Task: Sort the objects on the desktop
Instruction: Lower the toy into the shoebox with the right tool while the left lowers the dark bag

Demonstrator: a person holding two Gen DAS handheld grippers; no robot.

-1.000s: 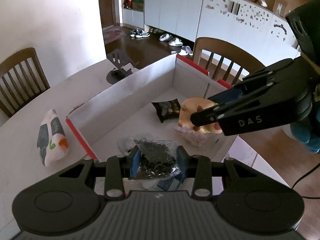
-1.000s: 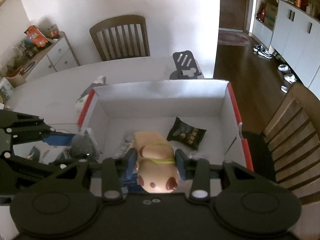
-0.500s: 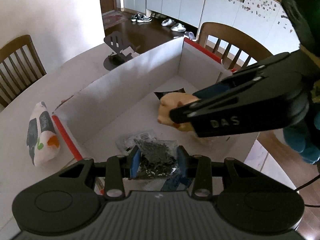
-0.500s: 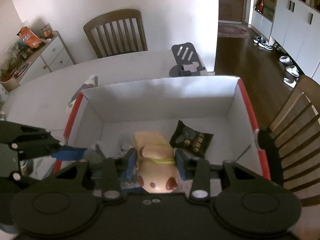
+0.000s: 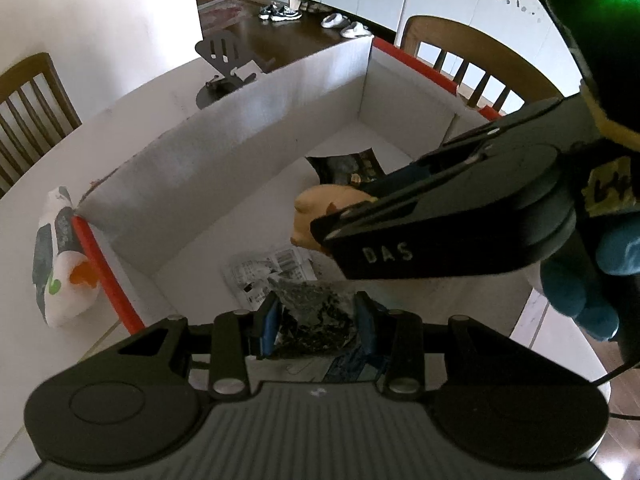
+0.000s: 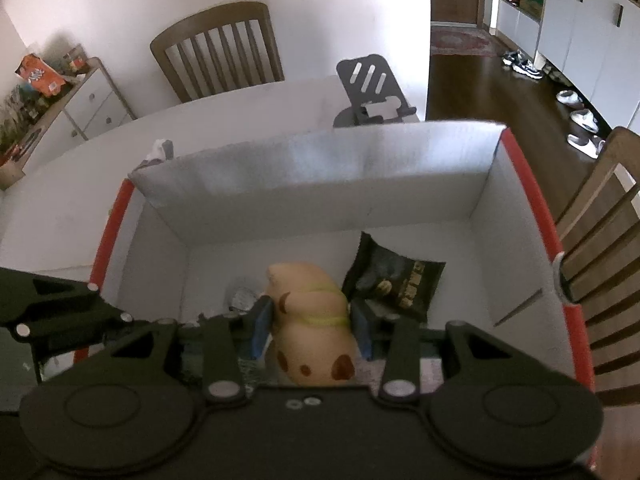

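Right wrist: tongs [image 6: 312, 326] grip toy [image 6: 316, 320] within box walls [image 6: 320, 184].

**White counter with box, stand and pouch**

A pale counter [image 5: 120, 128] carries a large open cardboard box [image 5: 224, 148] with white inner walls and red-edged rims. Outside the box's corner at about 9 o'clock in the left wrist view, a white pouch [image 5: 60, 276] printed in grey, orange and green lies flat, just beside the red rim. Beyond the box's far wall, toward 12 o'clock, a dark slotted stand [image 6: 372, 92] sits on a round base near the counter's edge.
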